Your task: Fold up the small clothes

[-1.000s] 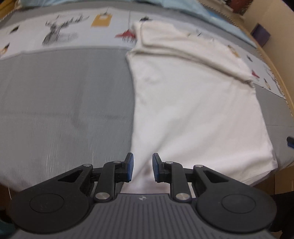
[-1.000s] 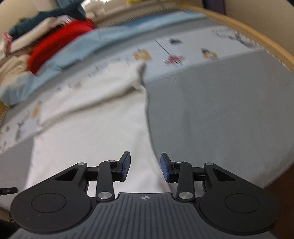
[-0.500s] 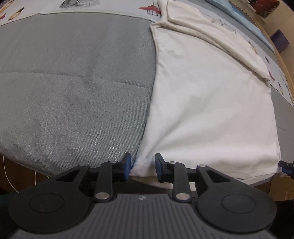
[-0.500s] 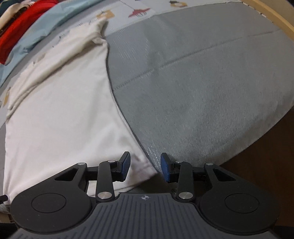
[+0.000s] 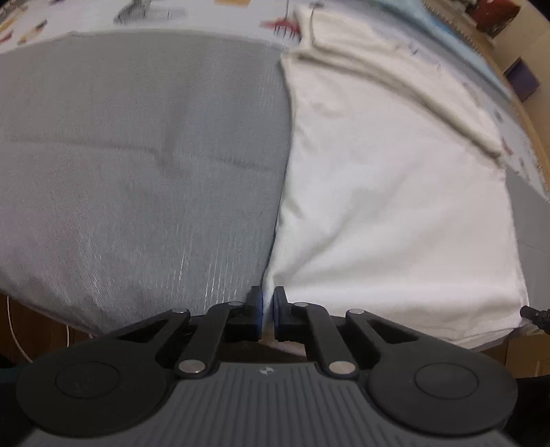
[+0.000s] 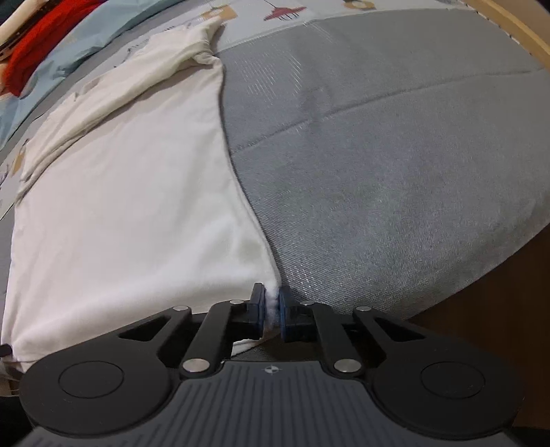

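A white shirt [image 5: 395, 192] lies flat on a grey bed cover [image 5: 137, 154], its sleeves folded in along the far edge. In the left wrist view my left gripper [image 5: 267, 302] is closing on the shirt's near left corner, with white cloth pinched between the blue pads. In the right wrist view the same white shirt [image 6: 130, 206] spreads to the left, and my right gripper [image 6: 272, 304] is closing on its near right corner, a tuft of cloth pressed between its pads. The tip of the other gripper [image 5: 536, 313] shows at the right edge of the left view.
The grey bed cover [image 6: 395, 172] ends at the near edge, with wooden floor [image 6: 498, 309] beyond it. A patterned sheet [image 6: 285, 13] and a light blue blanket [image 6: 96, 31] lie at the far side, with red clothing [image 6: 37, 51] piled at the far left.
Both grippers went from open to shut on the shirt's near corners. The right one sank toward the bed edge before it closed.
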Demonstrator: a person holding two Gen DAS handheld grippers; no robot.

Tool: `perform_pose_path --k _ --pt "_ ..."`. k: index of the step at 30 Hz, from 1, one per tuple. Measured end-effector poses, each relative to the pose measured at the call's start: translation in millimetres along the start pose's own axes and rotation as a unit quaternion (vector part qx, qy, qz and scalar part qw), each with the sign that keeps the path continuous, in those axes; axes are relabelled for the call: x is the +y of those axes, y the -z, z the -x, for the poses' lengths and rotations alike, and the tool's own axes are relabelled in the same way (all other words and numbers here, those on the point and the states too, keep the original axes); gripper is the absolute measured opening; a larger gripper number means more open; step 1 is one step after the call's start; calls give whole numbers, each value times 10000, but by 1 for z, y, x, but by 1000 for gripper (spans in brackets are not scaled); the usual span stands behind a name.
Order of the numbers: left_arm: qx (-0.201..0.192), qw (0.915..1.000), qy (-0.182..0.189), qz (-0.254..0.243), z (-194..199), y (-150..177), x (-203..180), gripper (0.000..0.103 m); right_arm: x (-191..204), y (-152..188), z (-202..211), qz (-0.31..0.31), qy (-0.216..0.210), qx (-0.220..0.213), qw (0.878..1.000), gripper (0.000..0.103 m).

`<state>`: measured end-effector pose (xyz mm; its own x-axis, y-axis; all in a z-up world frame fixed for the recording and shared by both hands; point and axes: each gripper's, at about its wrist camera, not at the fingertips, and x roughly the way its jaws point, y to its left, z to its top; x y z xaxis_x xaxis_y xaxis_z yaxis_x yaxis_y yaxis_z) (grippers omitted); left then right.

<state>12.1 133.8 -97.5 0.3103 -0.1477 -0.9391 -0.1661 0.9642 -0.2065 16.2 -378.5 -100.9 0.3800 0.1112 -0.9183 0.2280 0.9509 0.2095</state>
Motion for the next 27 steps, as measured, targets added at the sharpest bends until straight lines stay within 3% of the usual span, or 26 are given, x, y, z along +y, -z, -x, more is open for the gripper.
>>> perform_pose_path --k 3,6,11,27 --pt "-156 9998 64 -91 12 5 -3 6 -5 -2 14 -218 -7 -261 9994 6" --pt "53 9999 -81 -129 5 6 -5 7 -11 -2 9 -398 122 -159 9990 6" --pt "269 9993 -239 -86 -6 5 -4 16 -1 1 -1 -144 321 -1 9994 12" --pt "340 9986 -336 -211 -15 5 -9 17 7 -4 -12 143 514 118 9985 16"
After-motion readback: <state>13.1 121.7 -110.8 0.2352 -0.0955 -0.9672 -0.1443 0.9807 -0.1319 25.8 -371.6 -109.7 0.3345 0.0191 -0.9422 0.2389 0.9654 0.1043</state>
